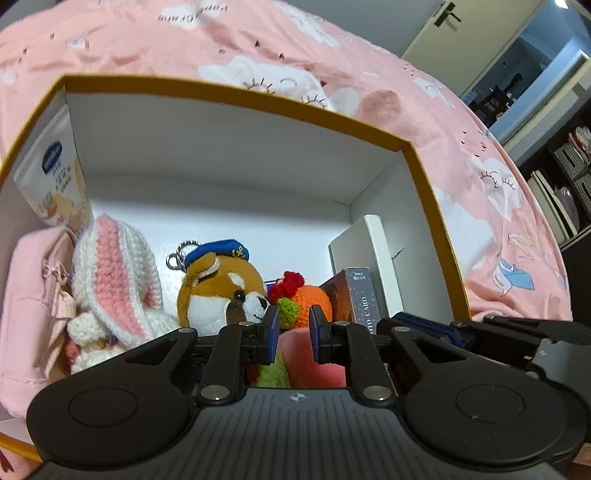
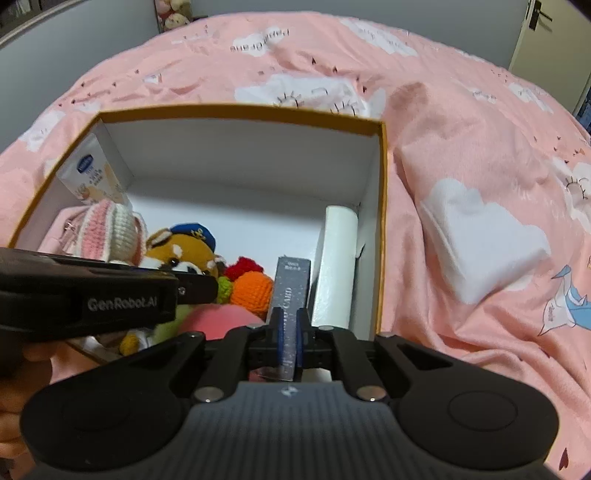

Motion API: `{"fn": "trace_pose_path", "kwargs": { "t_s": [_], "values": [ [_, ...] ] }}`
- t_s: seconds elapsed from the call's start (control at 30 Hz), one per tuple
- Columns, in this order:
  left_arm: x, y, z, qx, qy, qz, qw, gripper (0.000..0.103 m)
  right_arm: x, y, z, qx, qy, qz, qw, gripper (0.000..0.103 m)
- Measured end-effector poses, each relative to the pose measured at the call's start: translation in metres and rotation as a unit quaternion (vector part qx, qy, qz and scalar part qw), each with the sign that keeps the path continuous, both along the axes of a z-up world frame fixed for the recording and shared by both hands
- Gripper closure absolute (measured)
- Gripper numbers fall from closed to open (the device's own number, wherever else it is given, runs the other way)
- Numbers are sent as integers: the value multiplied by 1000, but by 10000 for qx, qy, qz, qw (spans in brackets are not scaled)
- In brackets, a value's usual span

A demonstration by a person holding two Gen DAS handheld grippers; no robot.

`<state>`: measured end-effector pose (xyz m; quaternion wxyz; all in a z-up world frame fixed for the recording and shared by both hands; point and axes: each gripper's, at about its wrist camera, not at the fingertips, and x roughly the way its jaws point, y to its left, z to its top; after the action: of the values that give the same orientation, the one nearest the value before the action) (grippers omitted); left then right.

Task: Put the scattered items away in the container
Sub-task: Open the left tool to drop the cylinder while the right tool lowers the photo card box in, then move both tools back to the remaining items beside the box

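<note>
A yellow-rimmed cardboard box (image 1: 236, 98) with white walls sits on a pink bedspread. It holds a crocheted bunny (image 1: 114, 273), a plush animal in a blue cap (image 1: 218, 291), a crocheted orange (image 1: 314, 299), a printed tube (image 1: 55, 173) and a white box (image 1: 373, 258). My left gripper (image 1: 294, 332) is low inside the box, shut on a pink soft toy (image 1: 299, 354). My right gripper (image 2: 289, 332) is shut on a thin grey photo-card box (image 2: 290, 284), which stands upright beside the white box (image 2: 338, 258) near the right wall.
The pink bedspread (image 2: 461, 147) with white clouds lies all around the box (image 2: 236, 110). The left gripper's black housing (image 2: 110, 302) crosses the near left corner, with a hand (image 2: 22, 369) behind it. A door (image 1: 436, 33) and dark shelving (image 1: 569, 177) stand at the far right.
</note>
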<state>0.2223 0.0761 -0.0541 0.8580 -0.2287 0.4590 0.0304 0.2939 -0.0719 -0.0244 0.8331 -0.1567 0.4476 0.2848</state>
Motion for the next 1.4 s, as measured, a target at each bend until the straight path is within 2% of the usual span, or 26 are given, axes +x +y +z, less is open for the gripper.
{"fn": "trace_pose_path", "kwargs": {
  "t_s": [0.43,0.67,0.73,0.8,1.07,1.23,1.4],
  "values": [
    [-42,-23,30,742,-595,-322,9949,82,-60,-18,28,481,-1239,387,9904,89],
    [-75,-35,41,1053,-812,-563,9895,78,-96,-35,34,833,-1667,478,9813,82],
    [-86,-37,43,1122,-895,-578,9880,75,-104,-40,34,922,-1667,501,9804,80],
    [-95,-37,45,1185,-942,-592,9867,72,-111,-45,32,971,-1621,495,9807,75],
    [-127,-38,44,1191,-1079,-617,9851,64,-133,-64,20,1060,-1459,414,9827,73],
    [-136,-40,25,1162,-764,-752,9874,59,-140,-71,4,844,-1206,429,9882,67],
    [-138,-35,2,973,-283,-810,9915,56,-136,-79,-16,522,-933,131,9942,64]
  ]
}}
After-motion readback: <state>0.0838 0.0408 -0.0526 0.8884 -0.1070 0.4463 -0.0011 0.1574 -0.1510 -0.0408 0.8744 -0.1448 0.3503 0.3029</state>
